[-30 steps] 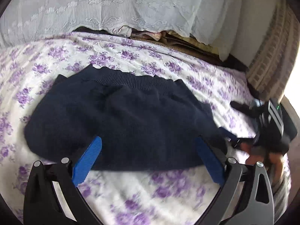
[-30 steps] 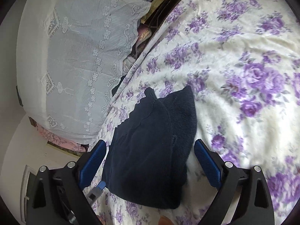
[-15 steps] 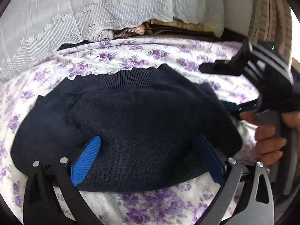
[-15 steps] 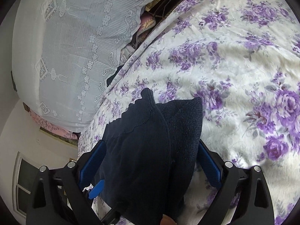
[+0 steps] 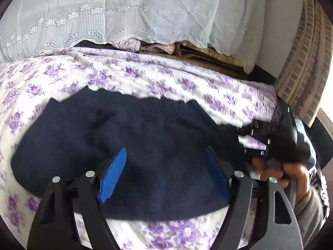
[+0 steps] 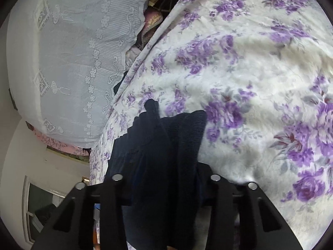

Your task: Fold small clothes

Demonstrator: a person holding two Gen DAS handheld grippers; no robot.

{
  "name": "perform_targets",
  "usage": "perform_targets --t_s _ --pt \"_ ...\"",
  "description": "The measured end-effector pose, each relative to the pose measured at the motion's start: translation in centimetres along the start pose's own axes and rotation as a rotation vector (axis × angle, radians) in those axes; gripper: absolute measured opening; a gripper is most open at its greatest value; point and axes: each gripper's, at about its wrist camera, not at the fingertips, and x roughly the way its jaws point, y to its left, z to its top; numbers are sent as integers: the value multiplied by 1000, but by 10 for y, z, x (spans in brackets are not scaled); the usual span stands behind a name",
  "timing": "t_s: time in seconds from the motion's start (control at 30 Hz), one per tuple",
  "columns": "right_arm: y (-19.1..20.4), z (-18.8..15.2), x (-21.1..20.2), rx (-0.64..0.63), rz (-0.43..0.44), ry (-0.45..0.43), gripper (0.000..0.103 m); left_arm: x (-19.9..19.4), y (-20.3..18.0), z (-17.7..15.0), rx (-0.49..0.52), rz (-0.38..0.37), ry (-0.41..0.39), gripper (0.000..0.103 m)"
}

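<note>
Navy knit garment (image 5: 145, 156) lies flat on your floral purple bedspread (image 5: 145, 79), ribbed waistband on far edge. Your left tongs (image 5: 166, 175) closing, blue pads (image 5: 113, 175) straddling near hem, garment between them, not yet pinched. Your right tongs (image 6: 164, 179) closing on garment's end (image 6: 166, 156); dark knit bunched between jaws, fills gap, pads hidden by fabric. In left view, your hand (image 5: 285, 170) grips right tool at garment's right side. White lace curtain (image 5: 124, 14) hangs beyond bed.
</note>
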Motion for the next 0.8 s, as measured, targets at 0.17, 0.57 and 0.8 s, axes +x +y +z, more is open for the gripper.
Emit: perform_targets --t_s 0.17,0.57,0.8 --pt "3 -4 4 -38 -19 4 39 4 21 16 -48 35 -35 70" --pt "1 -3 4 -38 -6 4 39 47 32 -8 21 152 95 70" --pt "14 -10 8 -137 -62 -7 48 55 22 -8 79 203 126 74"
